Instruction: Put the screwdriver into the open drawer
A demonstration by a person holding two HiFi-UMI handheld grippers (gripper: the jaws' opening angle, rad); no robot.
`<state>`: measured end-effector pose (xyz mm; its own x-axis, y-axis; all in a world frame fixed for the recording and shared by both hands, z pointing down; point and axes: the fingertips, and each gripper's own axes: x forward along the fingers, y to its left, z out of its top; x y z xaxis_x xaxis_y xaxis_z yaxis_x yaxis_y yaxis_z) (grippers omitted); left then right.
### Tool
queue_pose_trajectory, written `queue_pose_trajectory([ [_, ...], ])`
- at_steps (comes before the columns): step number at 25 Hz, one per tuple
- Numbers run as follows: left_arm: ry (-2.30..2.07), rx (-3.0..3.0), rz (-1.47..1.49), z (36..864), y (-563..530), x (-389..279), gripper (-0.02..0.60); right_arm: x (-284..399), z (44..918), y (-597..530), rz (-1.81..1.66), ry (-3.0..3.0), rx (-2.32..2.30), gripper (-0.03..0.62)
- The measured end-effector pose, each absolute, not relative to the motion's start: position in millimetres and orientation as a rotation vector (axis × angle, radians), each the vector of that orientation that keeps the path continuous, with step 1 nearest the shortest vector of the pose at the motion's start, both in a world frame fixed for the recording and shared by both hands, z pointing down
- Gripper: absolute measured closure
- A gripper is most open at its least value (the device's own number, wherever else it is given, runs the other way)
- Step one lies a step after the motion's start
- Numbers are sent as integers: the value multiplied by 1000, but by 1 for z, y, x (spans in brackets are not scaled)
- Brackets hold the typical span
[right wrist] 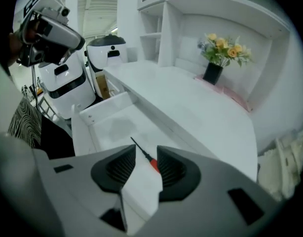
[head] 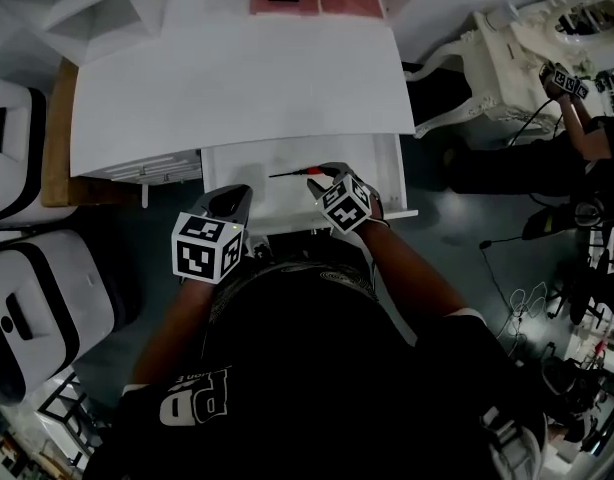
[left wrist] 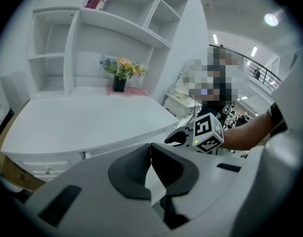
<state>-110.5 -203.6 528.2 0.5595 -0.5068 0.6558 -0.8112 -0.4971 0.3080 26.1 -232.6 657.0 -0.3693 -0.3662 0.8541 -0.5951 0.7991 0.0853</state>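
Closest to me, lower left of centre, my left tongs (head: 230, 202) are pressed shut with nothing between them, at the front edge of the open drawer (head: 245, 166) under the white worktop (head: 237, 78). At mid-frame the screwdriver (head: 292, 173) lies in that drawer, its red handle just beside my right tongs (head: 334, 174), jaws apart.

Three lookouts on one desk (head: 237, 78) and its open drawer (head: 247, 168).
From the head, steeply down and well back; from the left gripper (head: 230, 200), low and close at the desk front, facing across the top toward the flowers (left wrist: 123, 69) (right gripper (left wrist: 178, 137) in shot); from the right gripper, close over the drawer, facing the same flowers.
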Motion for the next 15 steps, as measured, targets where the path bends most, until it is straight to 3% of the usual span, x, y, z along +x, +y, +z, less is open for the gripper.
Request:
queue_pose_trajectory([
  [7,-1007,2255,642,516,-200,-106,566,22,614,-222,517,-2104,935,455],
  [15,-944,2335,624,500,-195,-106,566,23,567,-213,760,-2220,1168,503],
])
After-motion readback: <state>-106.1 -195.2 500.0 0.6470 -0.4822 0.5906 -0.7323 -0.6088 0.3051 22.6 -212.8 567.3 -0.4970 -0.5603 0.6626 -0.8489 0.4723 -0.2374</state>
